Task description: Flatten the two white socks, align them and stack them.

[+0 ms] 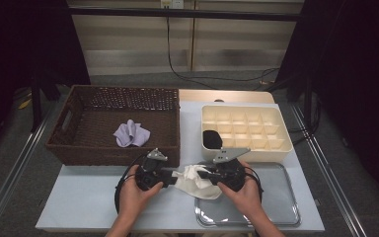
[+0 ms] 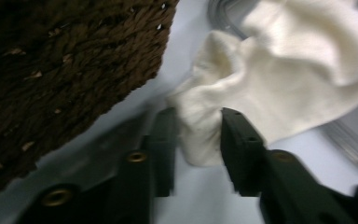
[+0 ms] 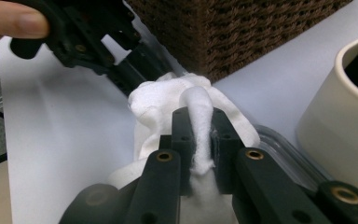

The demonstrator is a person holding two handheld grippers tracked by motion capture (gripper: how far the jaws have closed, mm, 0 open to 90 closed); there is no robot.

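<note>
A white cloth (image 1: pixel 195 180) hangs stretched between my two grippers, over the table's front and the left edge of a clear tray (image 1: pixel 279 210). My left gripper (image 1: pixel 173 177) points right. In the left gripper view a bunched end of the cloth (image 2: pixel 261 70) fills the gap of the left gripper (image 2: pixel 198 135), touching both pads. My right gripper (image 1: pixel 203 174) points left. In the right gripper view the right gripper (image 3: pixel 199 128) is shut on a pinched fold of the cloth (image 3: pixel 163 102), with the left gripper (image 3: pixel 135 70) at its far end.
A brown wicker basket (image 1: pixel 123 90) stands at the back left with a lilac cloth (image 1: pixel 131 133) inside; its corner (image 3: pixel 242 28) is close behind the grippers. A cream compartment box (image 1: pixel 246 106) at the back right holds a dark item (image 1: pixel 211 139).
</note>
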